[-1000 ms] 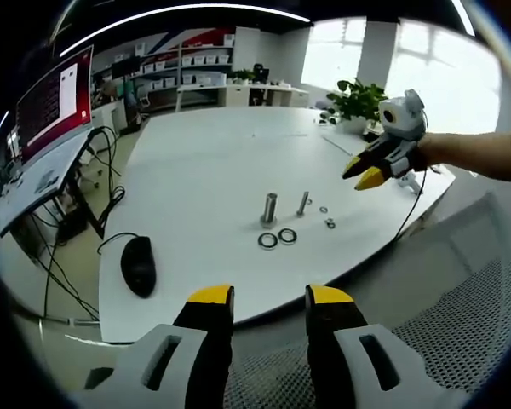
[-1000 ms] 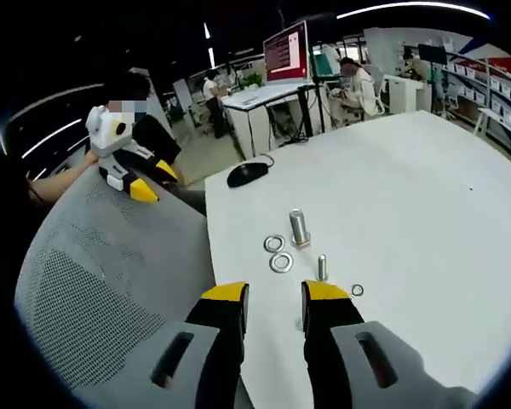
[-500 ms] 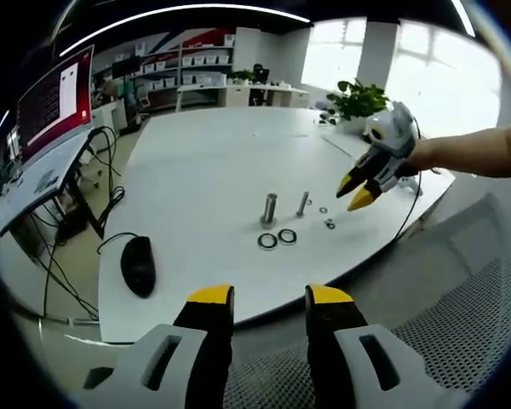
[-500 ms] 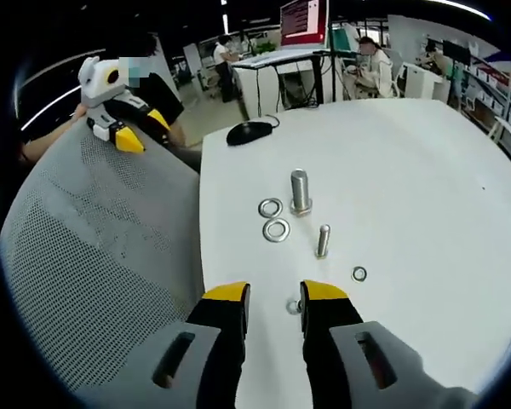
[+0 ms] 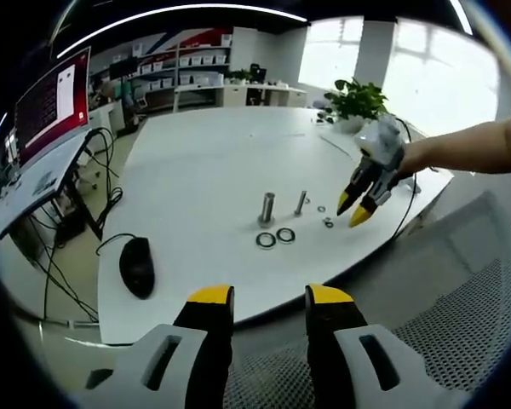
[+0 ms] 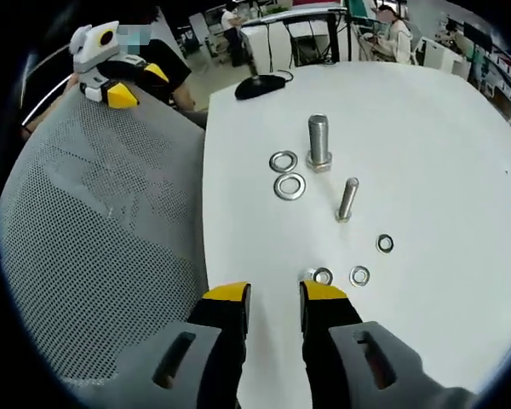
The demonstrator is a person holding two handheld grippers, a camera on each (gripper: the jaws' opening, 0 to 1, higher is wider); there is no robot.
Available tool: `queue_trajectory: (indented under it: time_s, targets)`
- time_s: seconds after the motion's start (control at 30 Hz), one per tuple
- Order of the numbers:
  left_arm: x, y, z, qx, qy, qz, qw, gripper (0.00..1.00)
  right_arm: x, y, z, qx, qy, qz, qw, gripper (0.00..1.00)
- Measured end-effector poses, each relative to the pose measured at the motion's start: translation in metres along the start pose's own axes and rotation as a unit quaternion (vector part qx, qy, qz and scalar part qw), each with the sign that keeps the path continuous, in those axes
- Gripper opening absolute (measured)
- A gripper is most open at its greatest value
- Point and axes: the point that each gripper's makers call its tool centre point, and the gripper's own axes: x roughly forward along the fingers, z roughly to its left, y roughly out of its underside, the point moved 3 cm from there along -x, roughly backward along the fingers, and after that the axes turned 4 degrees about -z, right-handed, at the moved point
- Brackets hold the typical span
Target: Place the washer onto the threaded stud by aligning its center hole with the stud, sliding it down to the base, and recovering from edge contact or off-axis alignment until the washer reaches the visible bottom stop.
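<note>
A thick threaded stud (image 6: 318, 142) stands upright on the white table (image 6: 434, 153), with a slimmer bolt (image 6: 347, 198) upright beside it. Two large washers (image 6: 289, 185) lie flat next to the stud. Three small washers (image 6: 359, 275) lie nearer my right gripper (image 6: 272, 294), which hangs open and empty just above the table edge, one small washer (image 6: 323, 275) by its right fingertip. In the left gripper view the stud (image 5: 267, 208) and large washers (image 5: 275, 238) sit mid-table, and the right gripper (image 5: 353, 211) points down by the small washers (image 5: 329, 223). My left gripper (image 5: 270, 298) is open and empty, short of the table.
A black mouse (image 5: 138, 266) lies near the table's left edge. A grey mesh chair back (image 6: 102, 221) stands against the near edge, between both grippers and the table. A potted plant (image 5: 358, 98) stands at the far side, and a monitor (image 5: 51, 102) on the neighbouring desk.
My right gripper has dropped and tilted down toward the small washers, closer to the table. The left gripper has stayed put. The parts on the table have not moved.
</note>
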Motion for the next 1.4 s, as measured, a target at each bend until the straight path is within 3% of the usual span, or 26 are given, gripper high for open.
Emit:
queue_trajectory:
  time_s: [0.5,0.8,1.4]
  targets:
    - [0.001,0.000,-0.001,0.007,0.004,0.002,1.0000,0.31,0.015,0.015,-0.009,0.012,0.010,0.047,0.9988,0.27]
    - [0.001,0.001,-0.002,0.005,0.003,0.003,1.0000,0.31,0.018,0.012,-0.014,0.003,0.022,0.046,0.9987,0.29]
    - [0.001,0.001,-0.001,0.004,0.000,0.003,1.0000,0.31,0.027,-0.001,-0.021,-0.077,0.044,0.074,0.9932,0.26]
